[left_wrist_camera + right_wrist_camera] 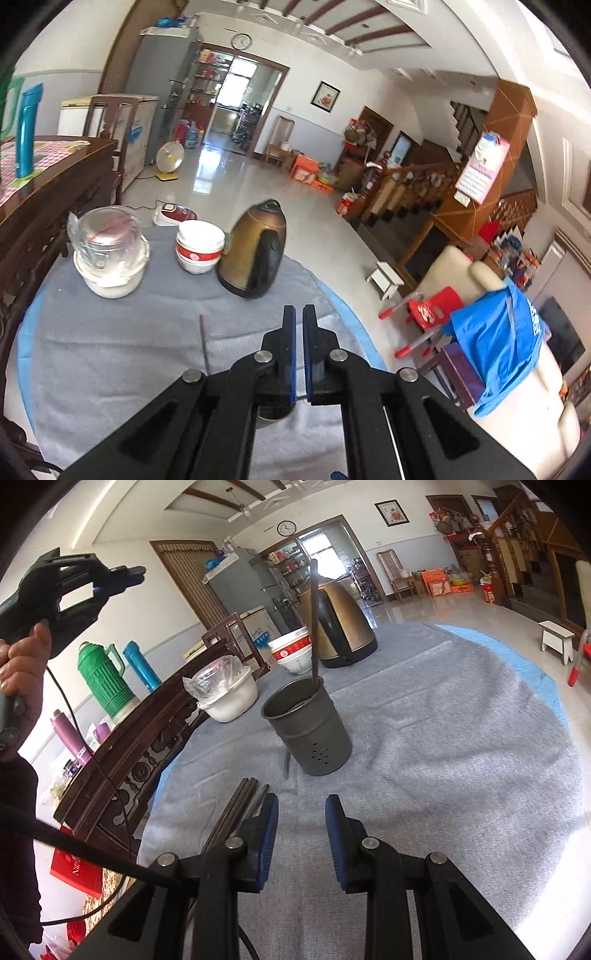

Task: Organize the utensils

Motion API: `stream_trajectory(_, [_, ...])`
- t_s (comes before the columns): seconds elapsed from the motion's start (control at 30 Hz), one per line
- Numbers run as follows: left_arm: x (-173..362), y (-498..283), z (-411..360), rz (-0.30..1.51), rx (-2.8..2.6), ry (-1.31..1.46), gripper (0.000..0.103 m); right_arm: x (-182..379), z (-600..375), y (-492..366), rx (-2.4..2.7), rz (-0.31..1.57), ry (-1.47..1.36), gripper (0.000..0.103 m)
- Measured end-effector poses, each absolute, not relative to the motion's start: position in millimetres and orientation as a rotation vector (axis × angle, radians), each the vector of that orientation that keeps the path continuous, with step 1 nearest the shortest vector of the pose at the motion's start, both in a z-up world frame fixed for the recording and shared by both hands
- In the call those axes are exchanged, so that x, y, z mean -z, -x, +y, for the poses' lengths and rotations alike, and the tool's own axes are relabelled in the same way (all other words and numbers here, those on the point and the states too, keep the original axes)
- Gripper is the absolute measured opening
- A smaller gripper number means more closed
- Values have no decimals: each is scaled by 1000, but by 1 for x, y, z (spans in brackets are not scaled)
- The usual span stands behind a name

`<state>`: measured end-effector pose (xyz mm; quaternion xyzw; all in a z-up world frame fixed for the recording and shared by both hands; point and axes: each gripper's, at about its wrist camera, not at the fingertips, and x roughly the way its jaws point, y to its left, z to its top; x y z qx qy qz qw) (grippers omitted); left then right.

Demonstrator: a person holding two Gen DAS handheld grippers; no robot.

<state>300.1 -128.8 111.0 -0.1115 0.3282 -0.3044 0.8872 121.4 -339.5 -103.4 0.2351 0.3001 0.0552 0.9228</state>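
— Standing on the grey, nubby cloth (443,738) over a round blue-edged table, a dull metal utensil holder (308,727), cylindrical with small holes punched low in its side, holds one dark chopstick (314,627) leaning upright against its rim.

— And the rest of the chopsticks?

— A bundle of dark square-sided chopsticks (236,812) lies flat on the cloth, just beside the left finger of the right gripper (301,819). One more stick lies on the cloth by the holder's base. The right gripper's blue-padded jaws stand partly apart over bare cloth, gripping nothing.

— What does the other camera add?

— The left wrist view shows a single chopstick (204,343) on the cloth, a glossy bronze-coloured kettle (255,251), stacked red-and-white bowls (199,245) and a white tub wrapped in clear plastic (109,251). The holder is barely seen there, hidden under the fingers.

— And the left gripper?

— The left gripper (299,314) is clenched, its blue pads nearly meeting with nothing between them. Only the right wrist view shows it raised high in a hand (22,664), well above the table.
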Motion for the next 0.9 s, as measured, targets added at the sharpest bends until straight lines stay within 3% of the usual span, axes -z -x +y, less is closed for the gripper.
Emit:
stream_trajectory(0.2, [-77,-326,-129,827,607,218,4,106,-349,-117,-109,616,-499,29])
stream_trajectory(0.33, [-15,-365,-123,1064,546,239,44,114,-356,-120,-112,636,-547,30])
stream_trajectory(0.5, [62,-401,-117,1252,444,279,45,125,-362,-125,-114,657,-579,30])
stream_trajectory(0.9, [114,-518,-174,1325,341,241,45,143,-381,-144,-112,703,-585,30])
